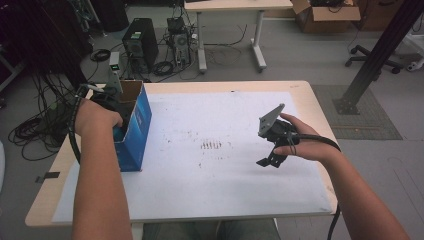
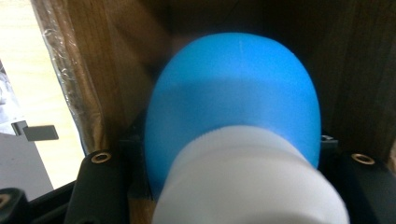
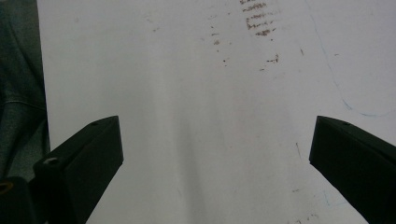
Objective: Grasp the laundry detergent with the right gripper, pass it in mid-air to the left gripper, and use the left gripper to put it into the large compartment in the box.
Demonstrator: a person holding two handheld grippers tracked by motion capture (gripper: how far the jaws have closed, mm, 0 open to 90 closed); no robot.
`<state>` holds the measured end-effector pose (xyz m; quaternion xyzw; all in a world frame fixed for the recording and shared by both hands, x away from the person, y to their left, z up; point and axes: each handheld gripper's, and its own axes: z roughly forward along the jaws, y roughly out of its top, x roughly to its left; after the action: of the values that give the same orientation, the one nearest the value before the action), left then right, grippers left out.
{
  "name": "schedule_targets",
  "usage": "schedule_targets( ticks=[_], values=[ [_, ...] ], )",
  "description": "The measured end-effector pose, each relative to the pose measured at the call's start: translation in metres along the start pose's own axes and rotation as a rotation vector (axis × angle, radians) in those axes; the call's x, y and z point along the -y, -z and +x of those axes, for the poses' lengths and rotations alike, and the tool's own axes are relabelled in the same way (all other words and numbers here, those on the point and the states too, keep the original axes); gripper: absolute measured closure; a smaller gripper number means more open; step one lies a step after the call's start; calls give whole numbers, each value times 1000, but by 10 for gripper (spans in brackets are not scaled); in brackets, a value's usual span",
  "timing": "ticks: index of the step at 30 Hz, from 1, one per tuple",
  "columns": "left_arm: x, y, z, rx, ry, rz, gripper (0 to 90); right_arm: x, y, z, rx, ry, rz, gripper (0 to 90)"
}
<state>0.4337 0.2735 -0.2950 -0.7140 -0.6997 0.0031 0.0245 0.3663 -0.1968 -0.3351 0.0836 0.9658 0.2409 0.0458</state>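
Observation:
A blue cardboard box (image 1: 138, 127) with an open top stands on the table's left side. My left gripper (image 1: 106, 100) reaches into it from the left. In the left gripper view a rounded blue object (image 2: 233, 93) with a white ribbed part (image 2: 247, 182) sits between my left gripper's (image 2: 233, 156) black jaws, which press against its sides, with the box's brown inner walls (image 2: 359, 70) around it. My right gripper (image 1: 266, 161) hovers over the white sheet (image 1: 225, 180) at the right. Its jaws stand wide apart, and nothing lies between them in the right gripper (image 3: 215, 144) view.
Brown smudges (image 1: 211, 145) mark the middle of the white sheet, which covers most of the wooden table (image 1: 310, 95). On the floor beyond the table lie cables, a computer tower (image 1: 140, 42), another table (image 1: 230, 6) and a cardboard box (image 1: 325, 15).

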Motion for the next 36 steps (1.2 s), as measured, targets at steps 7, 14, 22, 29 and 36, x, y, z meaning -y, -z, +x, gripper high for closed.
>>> schedule_targets(
  ticks=[7, 14, 22, 29, 36],
  values=[
    [1, -1, 0, -3, -15, 6, 379, 1, 1, 1, 0, 0, -7, 28],
    [2, -1, -2, -10, -20, 3, 375, 0, 2, 1, 2, 4, -7, 28],
    [4, 4, -2, -5, -21, -17, 337, 2, 1, 2, 6, 2, -8, 28],
    [5, 7, -2, -2, -20, -21, 320, 1, 1, 3, 5, 5, -12, 28],
    [7, 12, -3, -1, -15, -33, 302, 1, 3, 3, 5, 8, -13, 28]
  ],
)
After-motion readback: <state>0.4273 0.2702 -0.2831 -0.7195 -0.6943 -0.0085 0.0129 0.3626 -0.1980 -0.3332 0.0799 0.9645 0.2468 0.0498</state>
